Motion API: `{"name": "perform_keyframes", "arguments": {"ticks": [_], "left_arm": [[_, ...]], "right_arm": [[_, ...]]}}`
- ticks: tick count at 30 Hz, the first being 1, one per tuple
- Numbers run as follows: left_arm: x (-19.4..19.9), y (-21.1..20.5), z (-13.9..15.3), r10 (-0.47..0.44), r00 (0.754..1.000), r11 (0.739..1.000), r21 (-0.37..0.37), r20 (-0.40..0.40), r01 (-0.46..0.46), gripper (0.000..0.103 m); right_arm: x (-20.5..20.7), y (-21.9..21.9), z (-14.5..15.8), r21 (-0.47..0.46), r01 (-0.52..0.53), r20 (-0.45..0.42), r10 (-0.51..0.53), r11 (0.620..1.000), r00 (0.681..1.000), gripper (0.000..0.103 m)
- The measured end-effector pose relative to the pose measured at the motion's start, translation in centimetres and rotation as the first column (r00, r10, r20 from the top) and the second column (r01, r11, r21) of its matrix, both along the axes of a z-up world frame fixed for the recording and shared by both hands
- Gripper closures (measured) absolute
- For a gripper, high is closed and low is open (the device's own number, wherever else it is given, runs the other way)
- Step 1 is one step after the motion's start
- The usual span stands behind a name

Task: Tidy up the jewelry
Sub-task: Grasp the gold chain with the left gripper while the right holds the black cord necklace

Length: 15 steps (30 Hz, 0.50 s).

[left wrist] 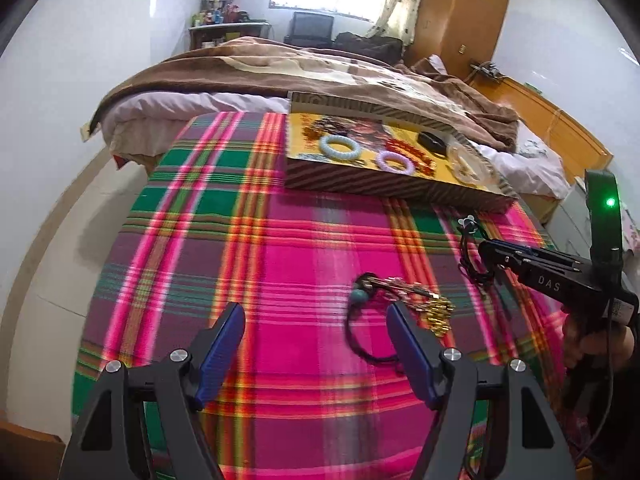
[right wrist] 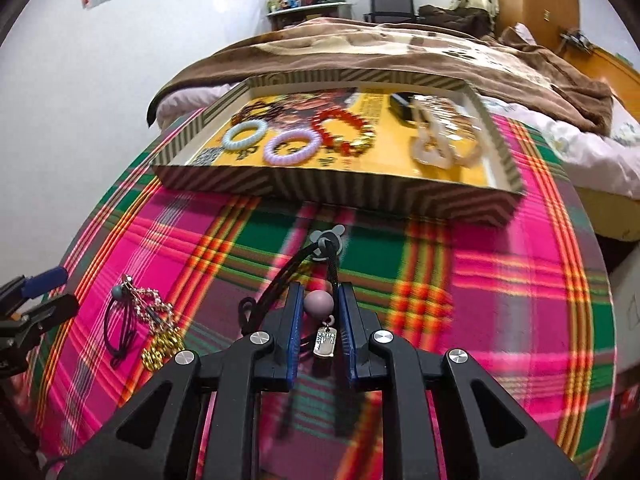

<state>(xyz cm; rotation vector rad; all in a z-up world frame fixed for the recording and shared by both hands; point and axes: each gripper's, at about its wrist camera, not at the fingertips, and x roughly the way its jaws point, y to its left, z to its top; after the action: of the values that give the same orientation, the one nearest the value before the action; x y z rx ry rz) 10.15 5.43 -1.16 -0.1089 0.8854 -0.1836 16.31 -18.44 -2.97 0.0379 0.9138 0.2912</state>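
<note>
My right gripper (right wrist: 319, 289) is shut on a black cord hair tie (right wrist: 280, 276); its mauve bead (right wrist: 318, 306) sits between the blue pads, and a silver tag (right wrist: 326, 342) hangs below. The cord leads to a grey mouse-shaped charm (right wrist: 327, 242) on the plaid cloth. My left gripper (left wrist: 315, 307) stands open over the cloth with nothing between its fingers. Just past its right finger lies a tangle: a black hair tie with a teal bead (left wrist: 358, 295) and a gold chain (left wrist: 434, 312). The striped tray (right wrist: 360, 196) lies beyond.
The tray's yellow floor holds a pale blue spiral ring (right wrist: 245, 136), a lilac spiral ring (right wrist: 292, 146), a red bead bracelet (right wrist: 340, 128) and cream translucent pieces (right wrist: 440, 136). A bed with a brown blanket (left wrist: 320, 68) lies behind. The cloth's edge drops off at the left and right.
</note>
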Motion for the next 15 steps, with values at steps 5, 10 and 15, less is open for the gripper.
{"name": "perform_keyframes", "arguments": {"ticks": [5,10,15], "left_arm": [[-0.3,-3.1,0.3,-0.095,0.995,0.995,0.002,0.002,0.095,0.03],[-0.4,-5.9,0.4,-0.175,0.985,0.985,-0.002,0.009,0.175,0.03],[0.0,-7.7,-0.1,-0.199,0.98,0.98,0.004,-0.001,0.199,0.03]], "right_arm": [[-1.2,-1.7,0.7,0.028,0.021,0.018,-0.021,0.999,1.0,0.085],[-2.7,-3.7,1.5,0.056,0.036,0.038,-0.038,0.998,0.999,0.085],[-4.2,-5.5,2.2,0.065,0.053,0.063,-0.057,0.996,0.996,0.085]]}}
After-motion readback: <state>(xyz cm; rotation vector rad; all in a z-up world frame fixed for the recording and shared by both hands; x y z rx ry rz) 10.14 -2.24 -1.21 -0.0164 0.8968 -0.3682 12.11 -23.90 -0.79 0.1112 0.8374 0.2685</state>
